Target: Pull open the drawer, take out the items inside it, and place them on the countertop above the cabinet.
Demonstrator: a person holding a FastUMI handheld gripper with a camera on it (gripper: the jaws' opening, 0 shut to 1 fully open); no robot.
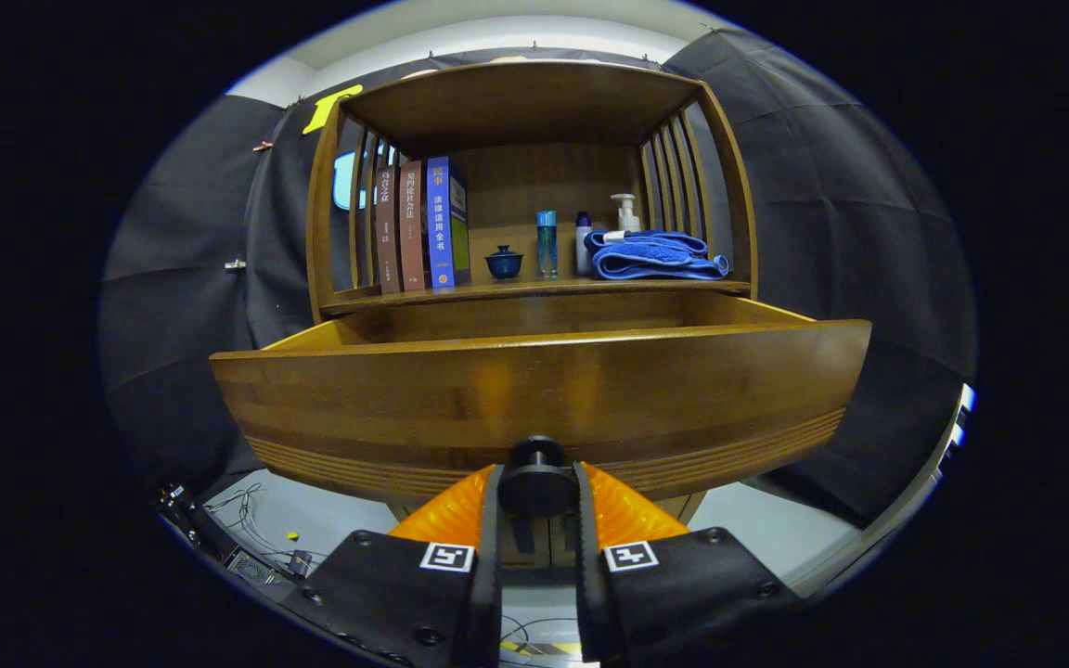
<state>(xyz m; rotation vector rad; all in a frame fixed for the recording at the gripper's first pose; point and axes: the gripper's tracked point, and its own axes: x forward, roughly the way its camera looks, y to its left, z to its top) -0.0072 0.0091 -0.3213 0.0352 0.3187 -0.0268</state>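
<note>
A wooden cabinet stands ahead of me, and its drawer [544, 390] is pulled out toward me. The drawer's front panel hides whatever lies inside. A round dark knob [537, 478] sticks out from the lower middle of that panel. My gripper [537, 506] is shut on the knob, with one finger pressing on each side of it. Above the drawer is the countertop [534, 289], roofed by a slatted wooden shelf.
On the countertop stand three upright books [423, 227], a small dark blue lidded cup [504, 263], a slim blue bottle [547, 243], a white pump bottle [625, 215] and a folded blue towel [655, 256]. Cables [256, 538] lie on the floor at lower left.
</note>
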